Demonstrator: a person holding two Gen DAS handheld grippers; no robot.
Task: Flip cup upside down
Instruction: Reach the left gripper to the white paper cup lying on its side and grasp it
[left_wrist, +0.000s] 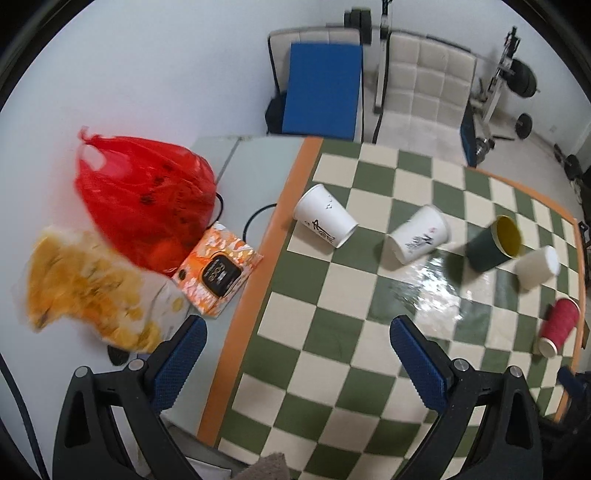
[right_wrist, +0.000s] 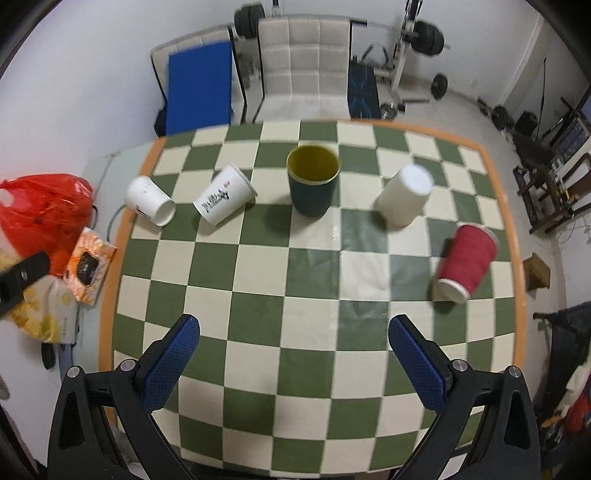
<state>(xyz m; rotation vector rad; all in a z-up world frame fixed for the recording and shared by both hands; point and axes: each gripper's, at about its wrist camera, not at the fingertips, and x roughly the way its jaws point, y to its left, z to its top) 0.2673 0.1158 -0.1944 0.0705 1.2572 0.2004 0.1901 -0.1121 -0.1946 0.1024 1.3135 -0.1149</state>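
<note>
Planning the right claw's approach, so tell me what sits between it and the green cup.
Nothing: in the right wrist view, only bare checkered cloth runs from the open right claw up to the upright green cup.

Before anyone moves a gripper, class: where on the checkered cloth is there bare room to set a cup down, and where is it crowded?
The near half of the checkered cloth is bare, bordered by both open grippers, left gripper and right gripper, and the cup row beyond. Crowded: the far band, where two printed white cups, the dark green cup, the plain white cup and the red cup stand or lie.
</note>
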